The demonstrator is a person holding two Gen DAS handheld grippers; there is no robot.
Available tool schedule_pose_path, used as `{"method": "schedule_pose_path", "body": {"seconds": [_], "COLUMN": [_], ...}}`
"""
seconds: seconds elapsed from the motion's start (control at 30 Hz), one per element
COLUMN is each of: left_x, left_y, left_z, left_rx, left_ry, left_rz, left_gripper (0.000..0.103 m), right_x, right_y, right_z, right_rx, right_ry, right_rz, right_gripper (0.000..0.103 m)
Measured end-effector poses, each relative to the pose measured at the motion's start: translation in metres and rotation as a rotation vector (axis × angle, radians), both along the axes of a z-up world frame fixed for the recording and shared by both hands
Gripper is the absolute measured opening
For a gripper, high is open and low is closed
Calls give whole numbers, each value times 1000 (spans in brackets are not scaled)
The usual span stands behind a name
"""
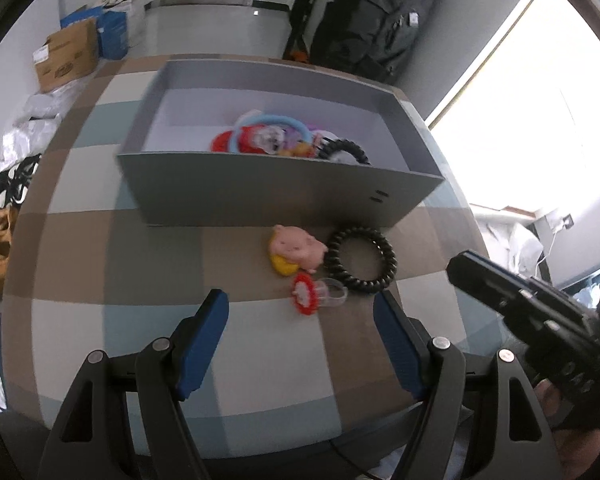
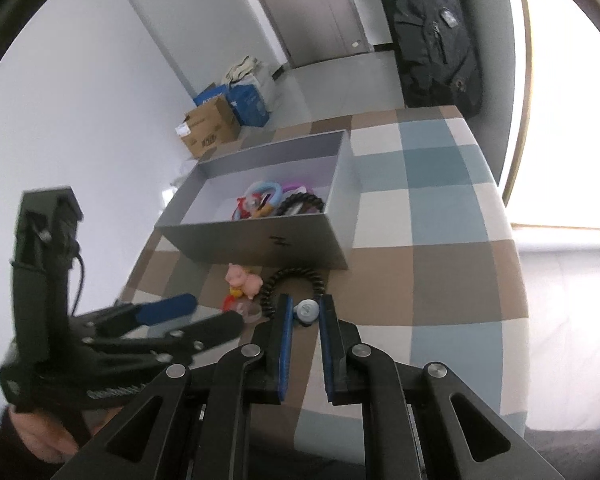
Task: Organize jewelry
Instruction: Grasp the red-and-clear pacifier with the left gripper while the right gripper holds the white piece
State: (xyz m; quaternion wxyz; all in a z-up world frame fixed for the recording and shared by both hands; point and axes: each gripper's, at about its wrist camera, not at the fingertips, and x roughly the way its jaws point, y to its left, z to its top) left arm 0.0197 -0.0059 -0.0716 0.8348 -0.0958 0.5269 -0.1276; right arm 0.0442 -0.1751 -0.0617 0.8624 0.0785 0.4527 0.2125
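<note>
Your checked desk carries a grey box that already holds a heap of hair ties and trinkets, so the sorting looks partly done. Just outside its near wall lie a black spiral hair tie, a pink pig charm and a red-and-clear ring. Your left gripper hovers with jaws apart; your right gripper has jaws clamped on a small grey round piece, open desk to its right.

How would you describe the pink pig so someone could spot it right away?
Find the grey box on the checked tablecloth. Three things lie just in front of its near wall. The pink pig is the leftmost, a soft figure touching the black spiral hair tie, with a red-and-clear ring nearer the camera.
</note>
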Motion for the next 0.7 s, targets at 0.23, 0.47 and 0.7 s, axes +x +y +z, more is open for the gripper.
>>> {"method": "schedule_pose_path", "body": {"seconds": [0.23, 0.47, 0.7], "left_x": [2, 0, -5], "left_y": [-11, -17, -22], "left_z": [-3, -4, -3], "left_rx": [27, 66, 81], "left_ry": [6, -3, -23], "left_rz": [-25, -49, -76], "left_gripper": [61, 42, 25], "right_x": [0, -2, -1], "right_y": [-15, -22, -24], "right_z": [2, 4, 3], "right_rx": [27, 51, 58], "right_ry": [5, 10, 18], "right_rz": [-29, -37, -35], "right_gripper": [12, 12, 12]}}
